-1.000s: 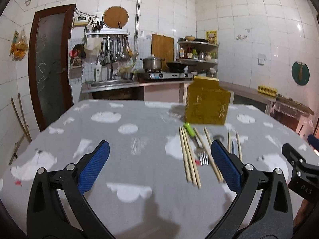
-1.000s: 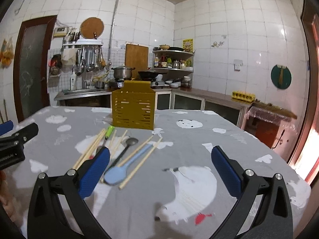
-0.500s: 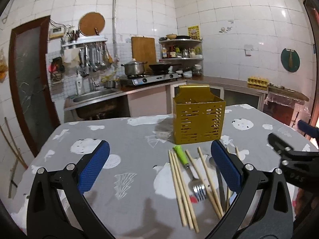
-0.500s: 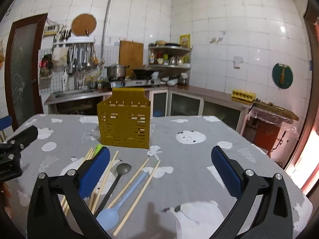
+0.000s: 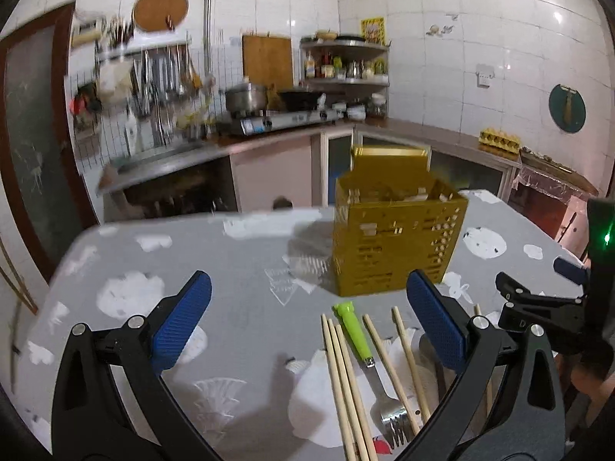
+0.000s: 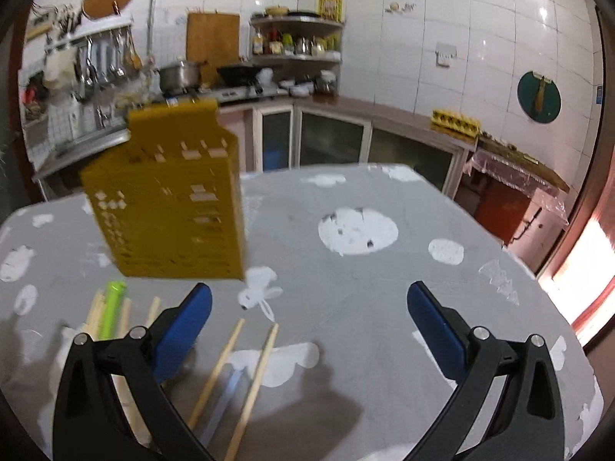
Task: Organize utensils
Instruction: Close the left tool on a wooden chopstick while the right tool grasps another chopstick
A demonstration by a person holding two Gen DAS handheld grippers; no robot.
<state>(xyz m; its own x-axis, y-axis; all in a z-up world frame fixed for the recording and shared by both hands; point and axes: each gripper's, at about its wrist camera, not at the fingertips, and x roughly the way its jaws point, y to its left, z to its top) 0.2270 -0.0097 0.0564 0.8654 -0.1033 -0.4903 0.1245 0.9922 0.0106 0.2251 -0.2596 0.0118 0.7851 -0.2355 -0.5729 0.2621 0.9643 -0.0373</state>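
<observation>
A yellow perforated utensil holder (image 5: 398, 230) stands upright on the grey table; it also shows in the right wrist view (image 6: 169, 199). In front of it lie several wooden chopsticks (image 5: 342, 380), a fork with a green handle (image 5: 365, 353) and, partly hidden, a blue spoon (image 6: 226, 388). My left gripper (image 5: 307, 326) is open and empty, above the table just left of the utensils. My right gripper (image 6: 307, 330) is open and empty, right of the chopsticks (image 6: 253, 380); it also shows at the right edge of the left wrist view (image 5: 538, 303).
The table (image 6: 384, 280) wears a grey cloth with white prints. Behind it run a kitchen counter with a stove and pot (image 5: 246, 100), a sink, hanging tools and a corner shelf (image 6: 296, 42). A door (image 5: 34, 146) stands at the left.
Both grippers have moved forward and lower toward the yellow holder and the utensils, which now look larger and nearer. Both stay open and empty.
</observation>
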